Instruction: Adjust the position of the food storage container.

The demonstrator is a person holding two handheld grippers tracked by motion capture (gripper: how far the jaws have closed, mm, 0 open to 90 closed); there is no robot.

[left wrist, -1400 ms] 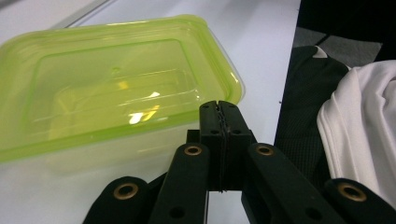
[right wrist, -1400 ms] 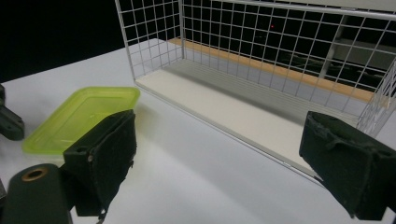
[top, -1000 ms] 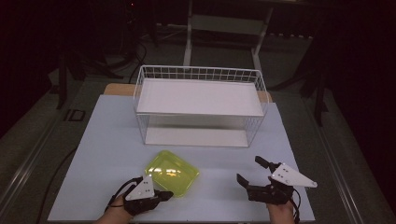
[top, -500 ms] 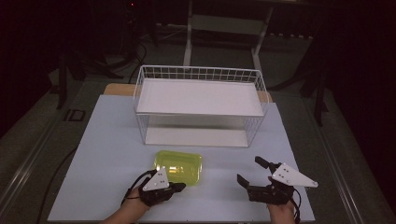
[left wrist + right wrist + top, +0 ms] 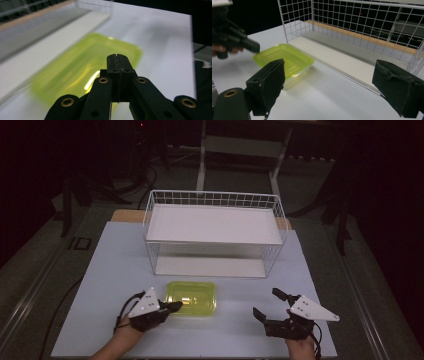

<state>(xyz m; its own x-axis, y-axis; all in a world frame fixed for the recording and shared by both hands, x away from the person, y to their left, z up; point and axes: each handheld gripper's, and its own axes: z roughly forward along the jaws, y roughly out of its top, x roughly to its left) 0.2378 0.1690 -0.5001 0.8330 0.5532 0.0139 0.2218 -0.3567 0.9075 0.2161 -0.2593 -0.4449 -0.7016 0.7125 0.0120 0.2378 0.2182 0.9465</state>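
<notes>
The yellow-green container [image 5: 191, 298] has slid toward one o'clock and turned square to the wire basket [image 5: 215, 232], pushed by the closed left tool [image 5: 172, 307], which moved right and forward.

High view above, facing forward; two close gripper views, all sharing the yellow-green container [image 5: 191, 297].

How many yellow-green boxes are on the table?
1. The yellow-green box sits on the white table, in front of the wire basket, with the shut left gripper at its left edge. Nothing seems to hide another.
</notes>
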